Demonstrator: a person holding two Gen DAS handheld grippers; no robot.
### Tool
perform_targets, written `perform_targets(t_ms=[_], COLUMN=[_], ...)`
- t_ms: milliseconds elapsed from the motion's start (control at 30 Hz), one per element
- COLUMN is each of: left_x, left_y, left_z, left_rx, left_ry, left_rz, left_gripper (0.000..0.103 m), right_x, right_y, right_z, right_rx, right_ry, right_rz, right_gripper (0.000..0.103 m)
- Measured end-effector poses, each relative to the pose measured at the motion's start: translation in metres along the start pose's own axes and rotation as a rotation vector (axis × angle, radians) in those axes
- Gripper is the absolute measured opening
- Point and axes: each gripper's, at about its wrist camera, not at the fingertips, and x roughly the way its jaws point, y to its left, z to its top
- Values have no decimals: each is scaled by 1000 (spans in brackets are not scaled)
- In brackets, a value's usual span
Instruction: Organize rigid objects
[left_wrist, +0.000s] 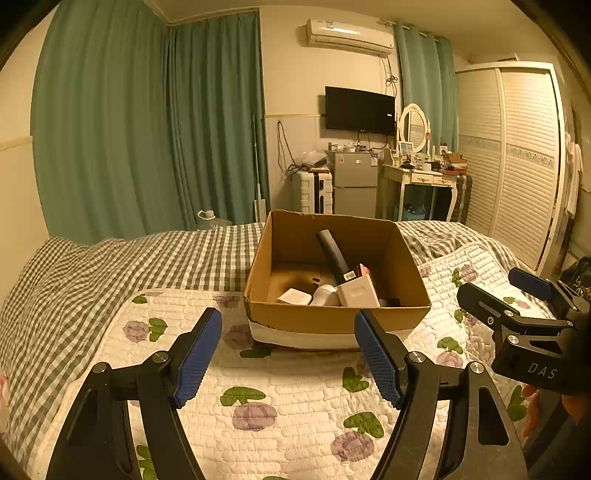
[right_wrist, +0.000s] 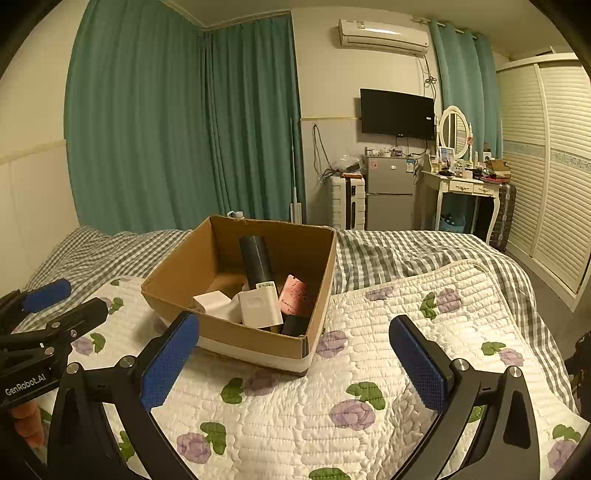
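You've got both grippers, left gripper (left_wrist: 288, 325) and right gripper (right_wrist: 294, 332), spread wide and empty over the floral quilt (right_wrist: 369, 350), cardboard box (left_wrist: 332, 317) ahead, green curtains (left_wrist: 147, 129) behind.

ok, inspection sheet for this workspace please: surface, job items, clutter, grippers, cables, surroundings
Surface: floral quilt over a checked blanket on a bed.
Job's things: cardboard box holding a black cylinder, white blocks and a pink item.
Clutter: nothing seen loose on the quilt.
Grippers: left gripper and right gripper open, empty, short of the box.
Cables: wires hang on the far wall.
Surroundings: curtains, TV, fridge, dressing table, wardrobe.
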Motion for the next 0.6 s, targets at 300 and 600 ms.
perform_targets(t_ms=[300, 600], left_x=[0, 1], left_y=[0, 0], left_z=[0, 0], left_rx=[2, 3], left_ry=[2, 3], left_rz=[2, 1], left_gripper=[77, 77], right_x=[1, 2], right_y=[1, 1], right_z=[-1, -3], right_rx=[-2, -7], right_ry=[4, 10], right_rz=[0, -2], right_gripper=[103, 103])
